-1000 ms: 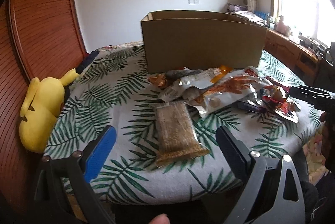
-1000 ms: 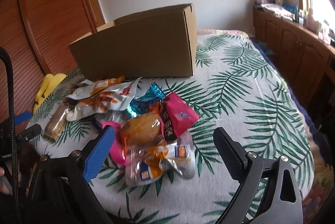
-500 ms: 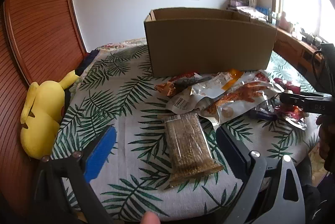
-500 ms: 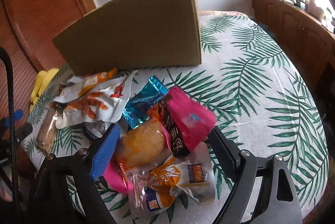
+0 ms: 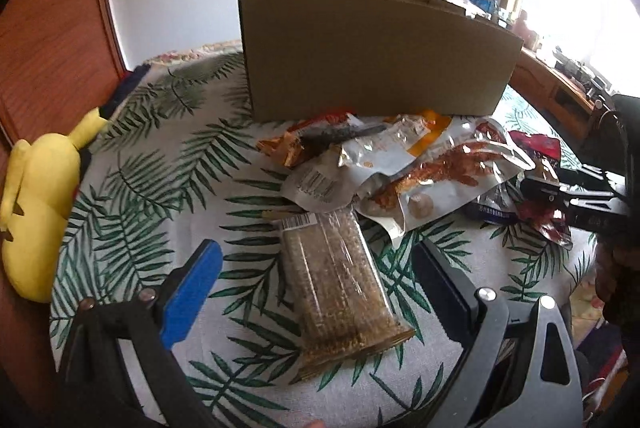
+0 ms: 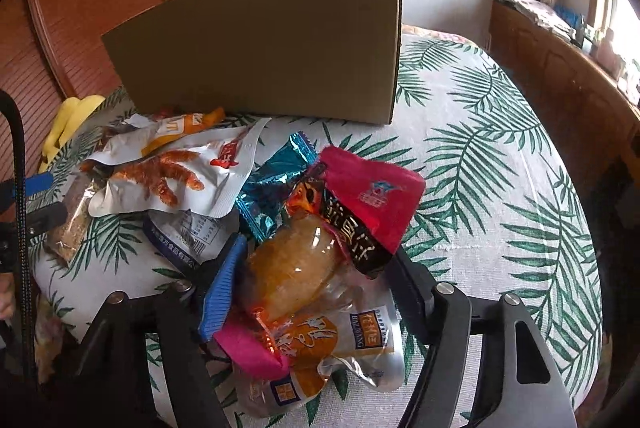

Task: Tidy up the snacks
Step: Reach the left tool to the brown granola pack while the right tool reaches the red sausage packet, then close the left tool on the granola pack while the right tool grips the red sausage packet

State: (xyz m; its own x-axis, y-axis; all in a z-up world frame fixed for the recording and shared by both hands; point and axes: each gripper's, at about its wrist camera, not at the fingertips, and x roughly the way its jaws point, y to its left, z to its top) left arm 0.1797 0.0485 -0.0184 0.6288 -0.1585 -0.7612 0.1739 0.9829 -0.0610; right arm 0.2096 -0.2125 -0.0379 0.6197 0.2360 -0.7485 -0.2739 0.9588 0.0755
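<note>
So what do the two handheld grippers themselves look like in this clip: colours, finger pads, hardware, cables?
Both match: the left gripper and the right gripper have matte black angular linkage frames with silver round pivot bolts. On each, the left finger carries a bright blue ribbed pad, and the right finger is plain black. A black cable runs down the right camera's left edge. No sleeves show.

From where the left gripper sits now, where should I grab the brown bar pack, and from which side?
Grip the brown bar pack across its narrow width near the middle, coming straight in from the near end. It lies flat on the cloth, long axis running away from the left gripper, whose open fingers already straddle its long edges. Its far barcode end sits close to the silver bag, so avoid that end.
</note>
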